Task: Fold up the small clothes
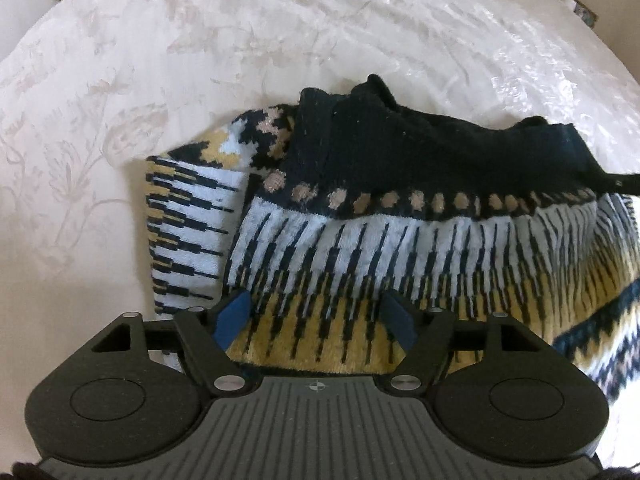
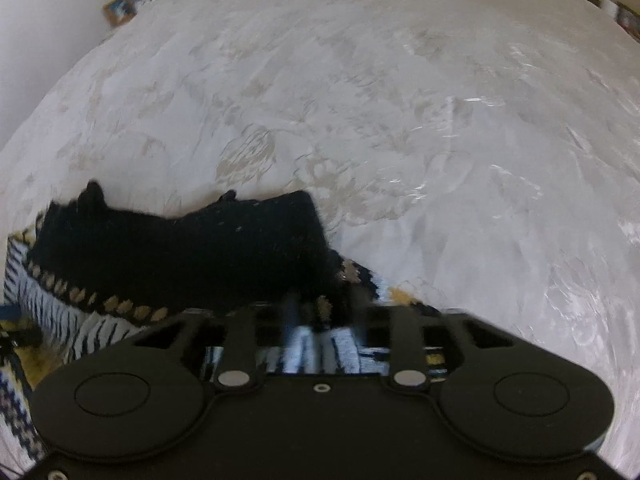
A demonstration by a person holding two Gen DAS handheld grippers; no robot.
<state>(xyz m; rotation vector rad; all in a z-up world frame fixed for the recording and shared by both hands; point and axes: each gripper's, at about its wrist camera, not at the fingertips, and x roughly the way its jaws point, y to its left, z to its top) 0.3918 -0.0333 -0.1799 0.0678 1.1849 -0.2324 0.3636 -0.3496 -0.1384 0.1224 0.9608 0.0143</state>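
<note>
A patterned knit sweater (image 1: pixel 360 248) lies on a bed (image 1: pixel 200 80) covered with a pale, glossy floral-damask spread. It is already partly folded: a sleeve or side panel (image 1: pixel 188 232) with horizontal black, white and mustard stripes is turned in at its left, and the black ribbed collar band (image 1: pixel 420 152) sits bunched along the far edge, above a row of tan dots. The knit looks thick and fuzzy, soft enough to slump, not crease sharply.

The left gripper (image 1: pixel 316 316) hangs over the near mustard-and-black part of the garment. Its blue-padded fingers (image 1: pixel 234 312) stand wide apart and released, with cloth lying under the gap but nothing pinched.

The right gripper (image 2: pixel 324 312) is over the sweater's right end, near the black collar (image 2: pixel 180 256). Its fingers (image 2: pixel 290 316) are blurred; they appear parted with white-and-black knit showing between them, and seem not to be pressing on it.

Judging by this, one fold has been laid down and let go, and the next is about to be set up. That would call for both grippers to pinch the near edge at matching points, lift it evenly and carry it toward the collar, keeping the bulky knit from bunching or dragging the turned-in sleeve loose.
</note>
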